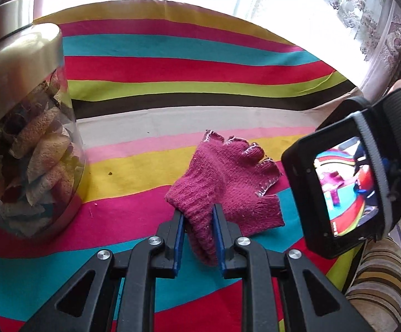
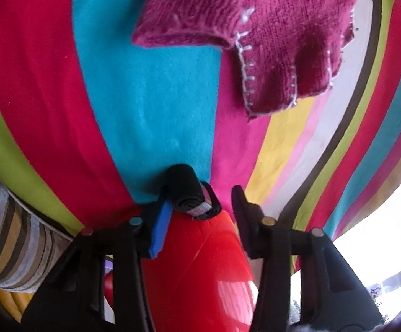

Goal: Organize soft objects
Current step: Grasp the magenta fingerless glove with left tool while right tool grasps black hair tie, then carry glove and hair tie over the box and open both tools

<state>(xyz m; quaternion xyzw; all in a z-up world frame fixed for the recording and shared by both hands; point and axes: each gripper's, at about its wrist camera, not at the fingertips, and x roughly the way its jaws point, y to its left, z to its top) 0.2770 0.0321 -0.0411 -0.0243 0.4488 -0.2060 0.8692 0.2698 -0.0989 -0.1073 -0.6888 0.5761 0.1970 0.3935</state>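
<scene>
A magenta knitted fingerless glove (image 1: 228, 174) with white stitching lies on the striped cloth (image 1: 172, 66). My left gripper (image 1: 199, 215) is shut on the cuff end of a magenta glove, which is bunched between the blue pads (image 1: 179, 235). In the right wrist view the glove (image 2: 269, 36) lies ahead at the top. My right gripper (image 2: 217, 193) is shut on a glossy red object (image 2: 200, 262). A rolled black fabric piece (image 2: 185, 191) sits at its left fingertip.
A large clear jar (image 1: 26, 138) with a metal lid, full of soft pieces, stands at the left. The other hand's device with a lit screen (image 1: 347, 188) is at the right. A striped cushion (image 2: 9, 238) lies beyond the cloth's edge.
</scene>
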